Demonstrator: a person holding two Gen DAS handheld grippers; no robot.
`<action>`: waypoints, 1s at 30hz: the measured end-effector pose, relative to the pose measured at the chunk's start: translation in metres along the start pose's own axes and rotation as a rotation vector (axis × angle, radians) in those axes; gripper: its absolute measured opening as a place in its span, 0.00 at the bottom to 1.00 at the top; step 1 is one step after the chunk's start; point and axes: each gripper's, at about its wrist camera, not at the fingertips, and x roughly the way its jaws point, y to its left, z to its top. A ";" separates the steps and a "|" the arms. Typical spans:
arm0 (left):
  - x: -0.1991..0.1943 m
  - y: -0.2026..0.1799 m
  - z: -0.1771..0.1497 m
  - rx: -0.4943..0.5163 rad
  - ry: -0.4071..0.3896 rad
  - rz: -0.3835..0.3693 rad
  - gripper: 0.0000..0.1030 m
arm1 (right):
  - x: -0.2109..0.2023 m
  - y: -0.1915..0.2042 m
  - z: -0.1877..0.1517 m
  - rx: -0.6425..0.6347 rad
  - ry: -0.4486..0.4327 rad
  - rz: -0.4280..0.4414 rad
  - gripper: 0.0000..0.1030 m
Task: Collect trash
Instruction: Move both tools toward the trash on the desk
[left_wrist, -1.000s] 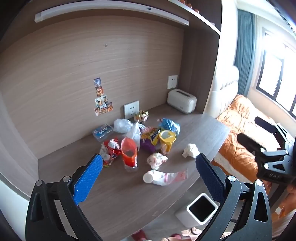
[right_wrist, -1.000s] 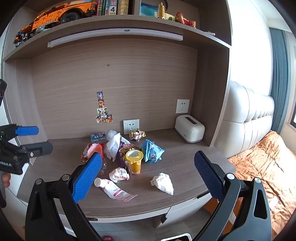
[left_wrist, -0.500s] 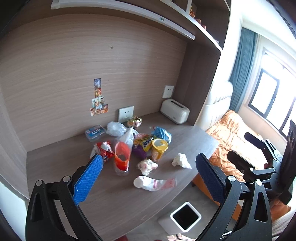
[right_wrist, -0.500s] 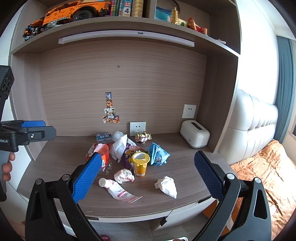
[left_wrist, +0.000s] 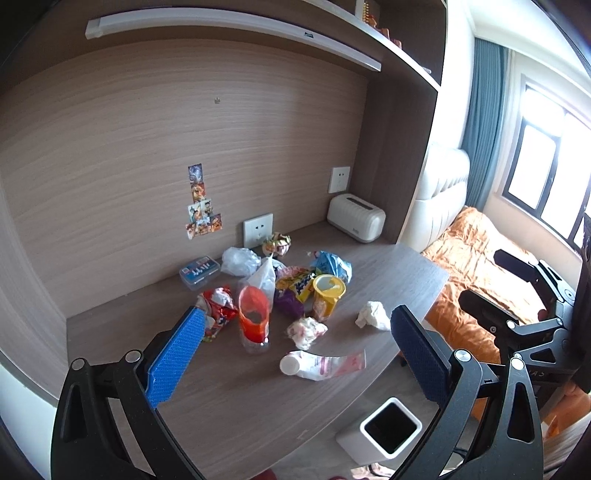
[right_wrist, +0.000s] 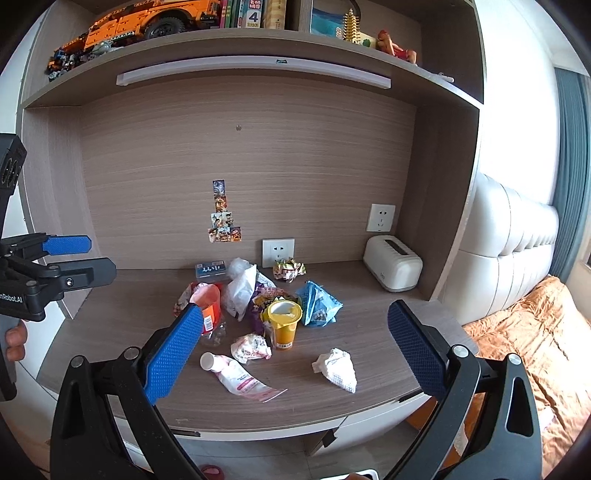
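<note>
Left wrist view shows that over the last second you have lifted and pulled back a little: the white bin (left_wrist: 390, 427) on the floor now sits fully in sight at 5 o'clock, just off the table (left_wrist: 236, 406) edge, where before it was cut off at the bottom. That gives you the drop point, but nothing has been collected yet, I judge. Your left tongs (left_wrist: 295, 365) stand released and empty, jaws wide apart above the litter; your right tongs (right_wrist: 295, 354) are likewise spread and hold nothing, well short of the table. The trash lies clustered mid-table: the squeezed pink tube (right_wrist: 236, 376) at 6 o'clock of the heap, a crumpled white tissue (right_wrist: 336, 367) apart at 4 o'clock, a small crumpled wrapper (right_wrist: 251, 347) touching the yellow cup (right_wrist: 282, 325), the orange cup (left_wrist: 253, 314) at 9 o'clock of it, and the blue snack bag (right_wrist: 317, 304) behind. Around the heap, the white toaster (right_wrist: 393, 267) stands at 2 o'clock and a small clear box (right_wrist: 210, 268) at 11 o'clock against the wall; both look like keepers, so steer clear. The tissue and tube lie free of neighbours and are probably your easiest first picks; the cups stand upright amid bags and could tip if brushed.
</note>
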 end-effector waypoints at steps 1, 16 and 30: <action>0.000 0.000 0.000 0.000 0.001 -0.001 0.96 | 0.000 0.000 0.000 0.000 0.003 0.001 0.97; 0.002 -0.001 -0.001 0.022 0.009 0.026 0.96 | 0.000 0.002 0.002 0.003 0.010 0.037 0.97; 0.004 0.001 -0.002 0.031 0.015 0.030 0.96 | 0.002 0.000 0.002 0.014 0.010 0.022 0.97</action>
